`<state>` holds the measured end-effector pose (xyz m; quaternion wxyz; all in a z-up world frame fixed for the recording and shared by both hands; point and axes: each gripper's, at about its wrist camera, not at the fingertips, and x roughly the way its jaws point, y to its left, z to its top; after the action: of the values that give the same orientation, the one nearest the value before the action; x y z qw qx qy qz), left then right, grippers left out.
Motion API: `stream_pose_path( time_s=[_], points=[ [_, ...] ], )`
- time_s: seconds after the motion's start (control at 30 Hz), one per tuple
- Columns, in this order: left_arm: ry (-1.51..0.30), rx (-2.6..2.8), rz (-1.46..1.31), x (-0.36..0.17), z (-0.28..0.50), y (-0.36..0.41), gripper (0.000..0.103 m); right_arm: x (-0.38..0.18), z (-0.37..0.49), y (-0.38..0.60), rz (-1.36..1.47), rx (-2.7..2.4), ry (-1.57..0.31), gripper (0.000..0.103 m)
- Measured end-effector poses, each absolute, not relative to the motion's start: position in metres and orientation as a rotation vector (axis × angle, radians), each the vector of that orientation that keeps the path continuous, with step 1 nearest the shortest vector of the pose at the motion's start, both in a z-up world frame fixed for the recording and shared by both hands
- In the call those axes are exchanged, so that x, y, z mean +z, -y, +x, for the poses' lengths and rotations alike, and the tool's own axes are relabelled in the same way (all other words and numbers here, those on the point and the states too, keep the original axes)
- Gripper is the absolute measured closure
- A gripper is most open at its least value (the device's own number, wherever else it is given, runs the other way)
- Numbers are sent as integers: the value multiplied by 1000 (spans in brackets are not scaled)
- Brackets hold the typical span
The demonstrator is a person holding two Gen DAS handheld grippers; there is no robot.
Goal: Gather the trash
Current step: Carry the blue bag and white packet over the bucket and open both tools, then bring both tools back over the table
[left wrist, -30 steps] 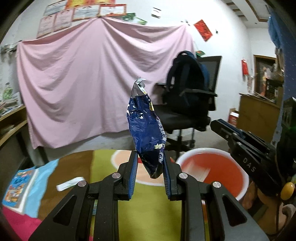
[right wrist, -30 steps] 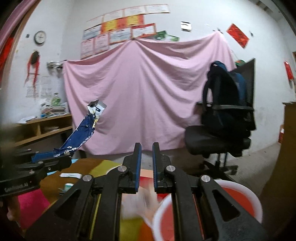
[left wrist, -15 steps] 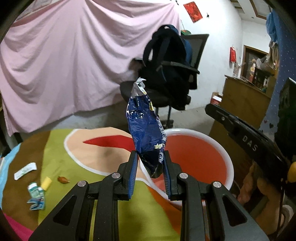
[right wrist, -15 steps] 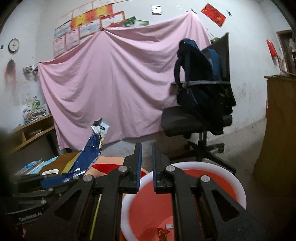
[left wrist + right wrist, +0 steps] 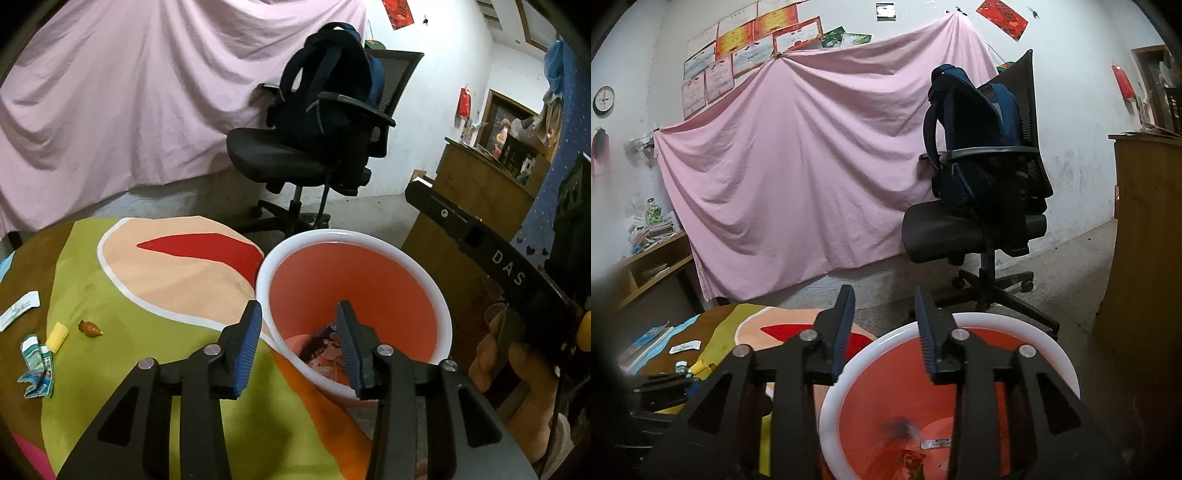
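Observation:
My left gripper [image 5: 298,314] hangs over the near rim of a red bin with a white rim [image 5: 369,238]. Its jaws are opening and nothing is between them. The dark blue snack wrapper [image 5: 319,341] lies down inside the bin. My right gripper [image 5: 883,306] stands above the same bin [image 5: 1015,321], jaws opening and empty. A blurred dark scrap [image 5: 899,428] and small bits [image 5: 912,458] show on the bin's floor. On the tablecloth to the left lie a white slip [image 5: 20,308], a yellow piece [image 5: 57,336], a brown shell [image 5: 88,328] and a crumpled teal wrapper [image 5: 37,365].
A black office chair with a dark backpack [image 5: 325,110] stands behind the bin. A wooden cabinet [image 5: 480,192] is on the right and a pink sheet [image 5: 812,166] covers the back wall. A hand [image 5: 517,373] holds the right tool at the right edge.
The left jaws let go and the blue wrapper fell into the bin. The right jaws went from shut to apart. Both views tipped down and closer to the bin.

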<state>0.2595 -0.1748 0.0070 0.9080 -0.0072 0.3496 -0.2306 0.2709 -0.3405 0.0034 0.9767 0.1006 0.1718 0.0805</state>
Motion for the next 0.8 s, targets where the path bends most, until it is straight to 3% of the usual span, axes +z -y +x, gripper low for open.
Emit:
stream_pose_path(
  time_s=[0.2, 0.4, 0.53, 0.63, 0.7, 0.77, 0.8],
  points=[
    [-670, -405, -65, 16, 250, 152, 66, 4, 269, 332, 187, 181, -338, 28],
    [-571, -297, -121, 34, 233, 114, 60, 13, 264, 319, 175, 205, -289, 15],
    [-494, -227, -131, 47, 219, 91, 48, 19, 260, 308, 176, 229, -251, 6],
    [-441, -181, -128, 55, 208, 75, 47, 24, 254, 297, 174, 256, -212, 0],
    [-408, -146, -129, 60, 200, 64, 40, 28, 249, 290, 173, 275, -182, 0],
    [-361, -106, -137, 62, 190, 53, 14, 31, 244, 282, 175, 294, -145, 0],
    [-333, -83, -141, 64, 185, 47, 10, 33, 241, 278, 177, 305, -125, 0]
  ],
)
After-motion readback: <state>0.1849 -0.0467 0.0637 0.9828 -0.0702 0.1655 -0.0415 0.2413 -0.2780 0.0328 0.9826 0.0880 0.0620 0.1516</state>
